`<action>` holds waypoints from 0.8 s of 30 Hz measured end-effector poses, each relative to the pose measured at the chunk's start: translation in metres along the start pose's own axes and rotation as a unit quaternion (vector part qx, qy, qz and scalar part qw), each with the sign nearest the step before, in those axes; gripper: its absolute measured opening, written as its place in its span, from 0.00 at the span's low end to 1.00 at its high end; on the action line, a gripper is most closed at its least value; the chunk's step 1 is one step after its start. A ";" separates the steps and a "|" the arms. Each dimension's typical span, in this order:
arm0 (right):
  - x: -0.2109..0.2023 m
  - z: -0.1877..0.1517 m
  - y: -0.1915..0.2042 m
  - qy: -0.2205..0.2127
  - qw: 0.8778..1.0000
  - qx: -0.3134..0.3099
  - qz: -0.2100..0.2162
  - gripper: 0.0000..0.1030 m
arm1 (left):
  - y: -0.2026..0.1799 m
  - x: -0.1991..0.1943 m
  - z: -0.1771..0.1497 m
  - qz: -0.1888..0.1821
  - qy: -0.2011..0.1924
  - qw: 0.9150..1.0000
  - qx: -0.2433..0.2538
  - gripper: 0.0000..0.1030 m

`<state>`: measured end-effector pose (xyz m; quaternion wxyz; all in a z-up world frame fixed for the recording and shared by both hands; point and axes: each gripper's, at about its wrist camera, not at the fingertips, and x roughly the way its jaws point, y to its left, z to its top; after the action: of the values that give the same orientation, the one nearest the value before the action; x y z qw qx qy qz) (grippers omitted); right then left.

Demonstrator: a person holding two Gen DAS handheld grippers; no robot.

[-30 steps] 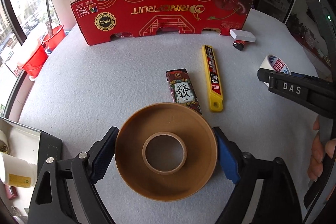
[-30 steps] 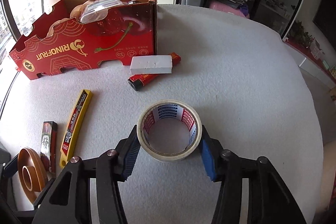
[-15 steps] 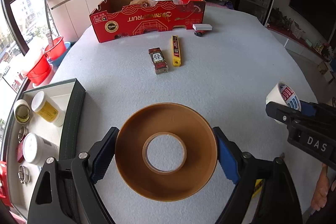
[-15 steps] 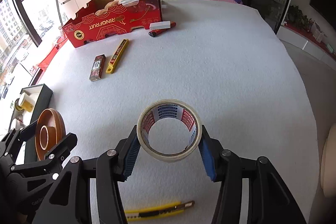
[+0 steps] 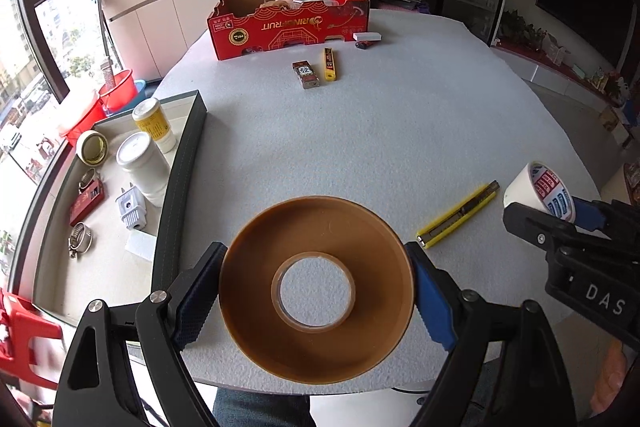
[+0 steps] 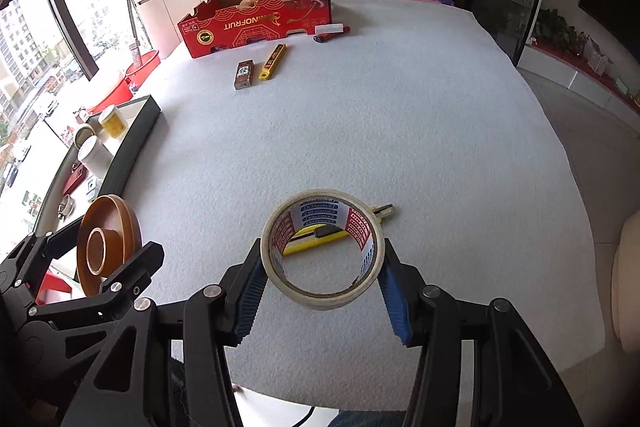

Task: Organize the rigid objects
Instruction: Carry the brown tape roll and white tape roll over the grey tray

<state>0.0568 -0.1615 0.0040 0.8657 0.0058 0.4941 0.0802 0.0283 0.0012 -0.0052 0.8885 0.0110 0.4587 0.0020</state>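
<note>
Partly hidden behind the white tape roll (image 6: 322,254) (right fingers (image 6: 394,301) pinching it), a yellow knife (image 6: 316,235); left fingers (image 5: 430,301) pinch brown tape (image 5: 316,289).

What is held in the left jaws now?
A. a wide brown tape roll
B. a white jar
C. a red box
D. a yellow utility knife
A: in the left wrist view the brown tape roll sits clamped between the two pads of the left gripper, while the knife lies on the table.
</note>
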 end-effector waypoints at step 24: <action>-0.014 -0.004 0.100 -0.007 0.996 -0.076 0.035 0.52 | 0.096 -0.041 -0.022 0.034 -0.048 0.994 -0.091 0.86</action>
<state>0.0325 -0.0648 0.0228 0.8637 -0.0419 0.4800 0.1479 -0.0128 0.0971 0.0175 0.9061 -0.0542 0.4130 0.0739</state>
